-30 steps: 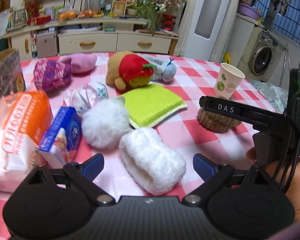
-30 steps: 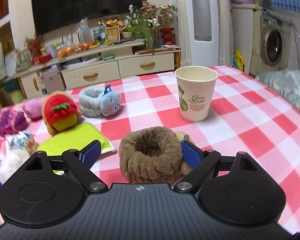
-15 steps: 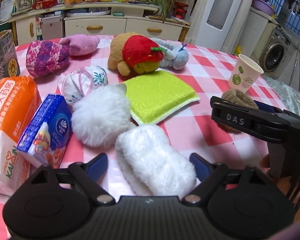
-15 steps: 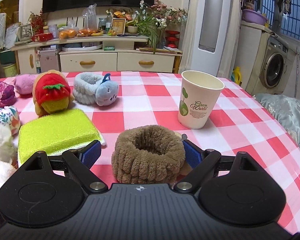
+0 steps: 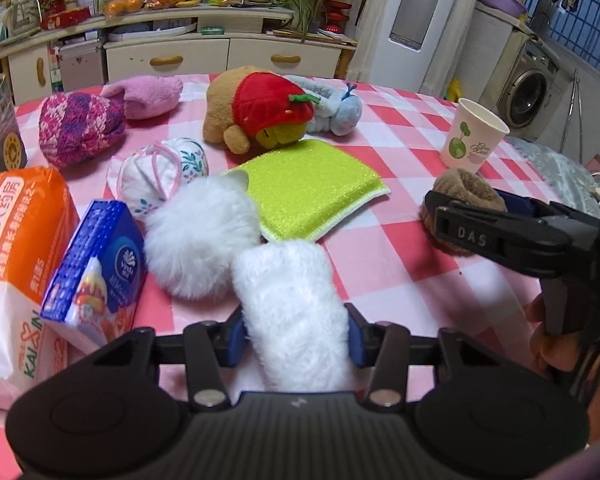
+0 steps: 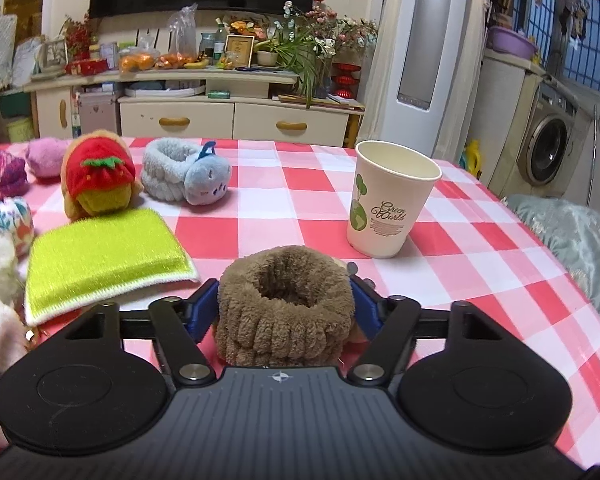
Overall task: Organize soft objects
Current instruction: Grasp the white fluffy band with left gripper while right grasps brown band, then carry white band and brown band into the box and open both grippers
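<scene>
Left gripper (image 5: 296, 334) closing, pads pinching the white fluffy roll (image 5: 288, 304) on the table (image 5: 384, 264); pompom (image 5: 200, 236) touching it, tissue pack (image 5: 96, 264) near; right gripper (image 6: 286, 306) closing around the brown scrunchie (image 6: 284, 300), contact unclear; cup (image 6: 392, 200) just beyond; roll's near end hidden.

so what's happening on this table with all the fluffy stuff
A person is sorting soft things on a checked table with a gripper in each hand. The left gripper is closing on a white fluffy roll, pads pressing its sides. The right gripper is closing round a brown fuzzy ring next to a paper cup. Both things are on the cloth, not yet lifted.
</scene>
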A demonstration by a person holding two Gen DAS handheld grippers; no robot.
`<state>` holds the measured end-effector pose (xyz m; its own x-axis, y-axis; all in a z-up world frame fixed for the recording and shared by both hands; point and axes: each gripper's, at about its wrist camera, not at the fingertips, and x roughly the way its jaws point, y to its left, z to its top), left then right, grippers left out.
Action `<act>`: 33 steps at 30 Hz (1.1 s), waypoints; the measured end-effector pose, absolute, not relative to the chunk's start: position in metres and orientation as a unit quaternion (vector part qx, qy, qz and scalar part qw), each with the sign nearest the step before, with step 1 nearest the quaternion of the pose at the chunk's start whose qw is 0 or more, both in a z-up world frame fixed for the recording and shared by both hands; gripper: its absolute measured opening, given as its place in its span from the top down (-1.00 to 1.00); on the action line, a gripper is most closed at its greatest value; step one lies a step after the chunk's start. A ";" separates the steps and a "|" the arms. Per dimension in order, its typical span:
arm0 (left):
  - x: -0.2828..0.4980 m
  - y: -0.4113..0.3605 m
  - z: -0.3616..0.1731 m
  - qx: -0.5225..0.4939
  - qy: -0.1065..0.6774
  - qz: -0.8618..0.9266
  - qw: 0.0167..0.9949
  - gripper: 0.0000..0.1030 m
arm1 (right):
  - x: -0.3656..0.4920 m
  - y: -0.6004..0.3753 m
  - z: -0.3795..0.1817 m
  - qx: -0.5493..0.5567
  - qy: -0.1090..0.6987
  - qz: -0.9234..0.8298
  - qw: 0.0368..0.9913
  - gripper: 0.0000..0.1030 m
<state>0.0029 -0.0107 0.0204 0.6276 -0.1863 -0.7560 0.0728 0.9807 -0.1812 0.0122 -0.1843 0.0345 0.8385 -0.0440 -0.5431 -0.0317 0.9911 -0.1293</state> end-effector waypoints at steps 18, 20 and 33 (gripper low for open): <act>-0.015 -0.005 0.035 -0.084 0.412 -0.094 0.903 0.18 | -0.003 -0.182 0.036 -0.102 0.263 -0.020 0.959 0.40; -0.018 -0.003 0.038 -0.086 0.408 -0.095 0.904 0.18 | -0.006 -0.178 0.037 -0.109 0.256 -0.021 0.960 0.40; -0.028 0.012 0.061 -0.091 0.374 -0.103 0.917 0.19 | -0.020 -0.162 0.056 -0.081 0.229 0.005 0.970 0.41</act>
<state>-0.0282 0.0123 0.0612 0.6996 -0.2563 -0.6670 0.1199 0.9623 -0.2441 -0.0197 -0.1624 0.0555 0.8948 -0.0280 -0.4456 -0.0460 0.9869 -0.1544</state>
